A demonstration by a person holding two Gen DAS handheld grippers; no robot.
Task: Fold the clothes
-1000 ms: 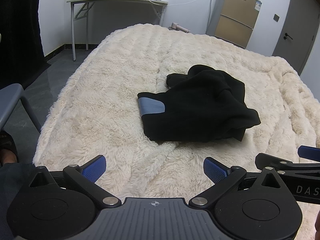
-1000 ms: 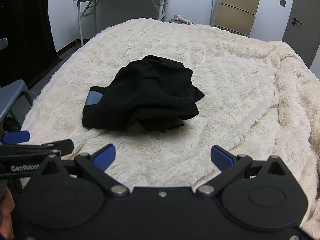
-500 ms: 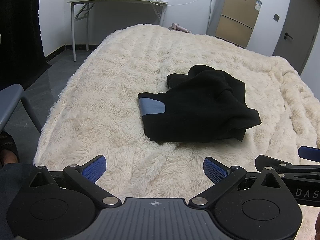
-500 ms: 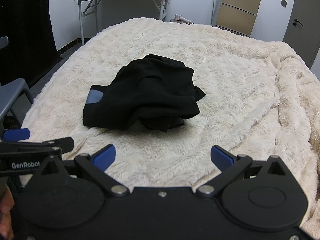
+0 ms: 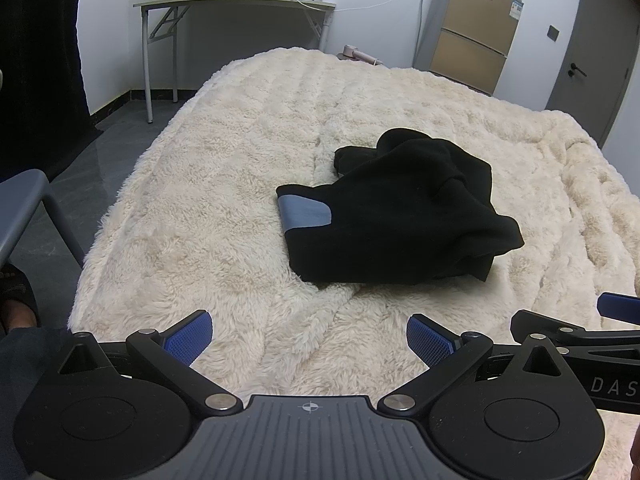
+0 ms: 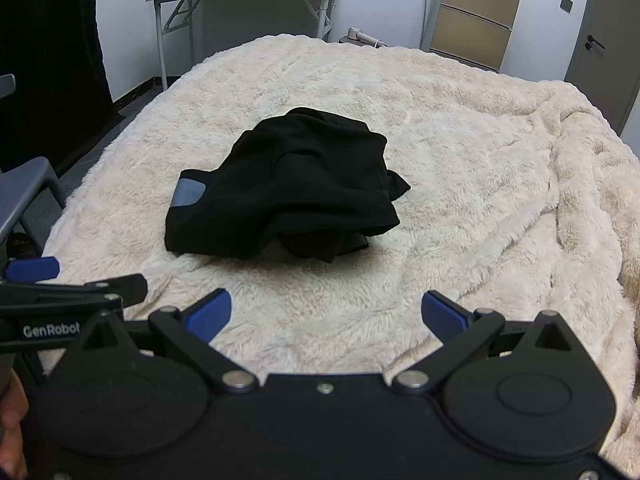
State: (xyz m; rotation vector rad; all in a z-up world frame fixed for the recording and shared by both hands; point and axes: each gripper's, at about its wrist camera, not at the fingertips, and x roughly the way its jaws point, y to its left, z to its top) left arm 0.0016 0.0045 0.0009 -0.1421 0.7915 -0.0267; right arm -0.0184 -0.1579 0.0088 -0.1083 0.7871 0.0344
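A crumpled black garment (image 5: 404,216) with a grey-blue patch (image 5: 305,213) lies bunched in the middle of the fluffy cream blanket (image 5: 224,208). The same black garment (image 6: 296,188) sits ahead of centre in the right wrist view, grey-blue patch (image 6: 188,194) at its left. My left gripper (image 5: 309,338) is open over the blanket's near edge, short of the garment, with nothing between its blue pads. My right gripper (image 6: 325,314) is open too, empty, and also short of the garment. The right gripper's side (image 5: 576,332) shows in the left wrist view; the left gripper's side (image 6: 72,284) shows in the right wrist view.
A folding table (image 5: 236,0) with a yellow box and a bottle stands by the far wall. A tan cabinet (image 5: 472,28) and a grey door (image 5: 592,48) are at the back right. A grey chair (image 5: 28,208) stands left of the bed. Blanket folds bunch up along the right (image 6: 592,184).
Both views have shifted only slightly; the garment sits marginally further right in each. Both grippers stay open and the garment has not been touched.
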